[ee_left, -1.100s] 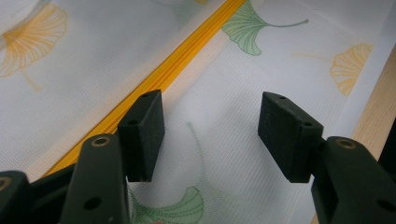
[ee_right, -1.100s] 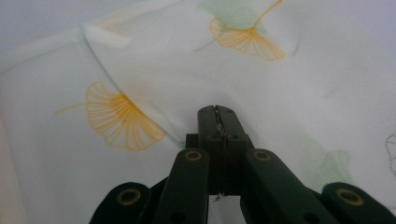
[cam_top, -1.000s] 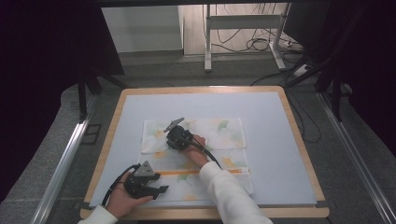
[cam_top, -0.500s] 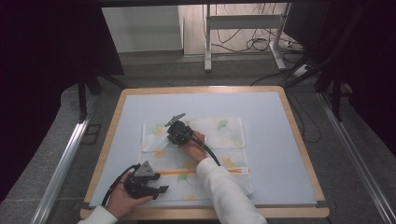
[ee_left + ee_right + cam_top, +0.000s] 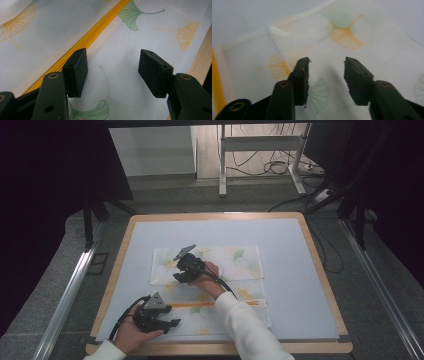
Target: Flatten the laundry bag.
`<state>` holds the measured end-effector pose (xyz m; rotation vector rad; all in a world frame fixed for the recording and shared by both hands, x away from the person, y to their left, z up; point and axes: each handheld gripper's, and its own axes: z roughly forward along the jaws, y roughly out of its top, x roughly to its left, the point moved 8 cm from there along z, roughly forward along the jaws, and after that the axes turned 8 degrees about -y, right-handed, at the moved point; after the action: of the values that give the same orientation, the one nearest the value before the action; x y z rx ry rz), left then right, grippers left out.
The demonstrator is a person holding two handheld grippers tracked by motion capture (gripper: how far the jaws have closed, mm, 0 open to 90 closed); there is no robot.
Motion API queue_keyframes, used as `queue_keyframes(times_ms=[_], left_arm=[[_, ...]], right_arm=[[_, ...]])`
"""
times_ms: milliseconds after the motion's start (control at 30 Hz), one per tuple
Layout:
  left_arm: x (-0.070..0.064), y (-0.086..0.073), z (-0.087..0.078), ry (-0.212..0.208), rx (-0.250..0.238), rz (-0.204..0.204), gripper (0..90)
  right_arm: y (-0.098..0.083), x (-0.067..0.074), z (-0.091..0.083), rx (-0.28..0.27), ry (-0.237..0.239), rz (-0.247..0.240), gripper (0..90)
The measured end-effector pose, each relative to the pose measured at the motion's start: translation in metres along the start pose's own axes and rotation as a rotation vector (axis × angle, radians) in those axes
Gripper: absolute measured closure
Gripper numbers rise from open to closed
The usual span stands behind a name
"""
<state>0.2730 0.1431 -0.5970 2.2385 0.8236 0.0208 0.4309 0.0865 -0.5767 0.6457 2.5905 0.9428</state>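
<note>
Right fingers (image 5: 358, 80): had just spread apart, nothing pinched, poised over the folded part of the cloth (image 5: 225, 265) beyond the yellow stripe (image 5: 215, 304).
Left fingers (image 5: 77, 72): stood apart, bare weave between them, just on the near side of that stripe.
Right gripper (image 5: 182, 276): above the fold's left end.
Left gripper (image 5: 170, 323): low at the cloth's near left corner.
Cloth: flat on the pale mat (image 5: 290, 250), folded over beyond the stripe.
Risk: freed fold might spring back; jaws closing low could drag the thin weave and skew the stripe.

High view: fixed overhead, facing forward-down over whole table (image 5: 310, 250). Both gripper views: close, low, along their jaws onto the ginkgo-print cloth (image 5: 235, 262), which all three views share.
</note>
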Motion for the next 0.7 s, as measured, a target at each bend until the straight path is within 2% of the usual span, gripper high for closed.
queue_keyframes(times_ms=[100, 233, 400, 467, 567, 700], left_arm=[[0.0, 0.0, 0.0, 0.0, -0.001, -0.002, 39.7], [0.0, 0.0, 0.0, -0.001, -0.004, -0.003, 39.7], [0.0, 0.0, 0.0, -0.003, -0.003, 0.001, 39.7], [0.0, 0.0, 0.0, -0.003, -0.002, 0.002, 39.7], [0.0, 0.0, 0.0, -0.001, -0.002, 0.003, 39.6], [0.0, 0.0, 0.0, -0.001, -0.002, 0.003, 39.5]], right_arm=[[0.007, 0.015, 0.002, 0.004, 0.037, -0.014, 46.7], [0.012, 0.032, 0.016, 0.027, 0.07, -0.052, 41.8], [0.013, 0.042, 0.029, 0.049, 0.049, -0.08, 39.0], [0.015, 0.04, 0.032, 0.052, 0.021, -0.07, 43.8], [0.017, 0.036, 0.033, 0.058, 0.013, -0.059, 54.1], [0.018, 0.028, 0.034, 0.067, 0.002, -0.046, 74.1]])
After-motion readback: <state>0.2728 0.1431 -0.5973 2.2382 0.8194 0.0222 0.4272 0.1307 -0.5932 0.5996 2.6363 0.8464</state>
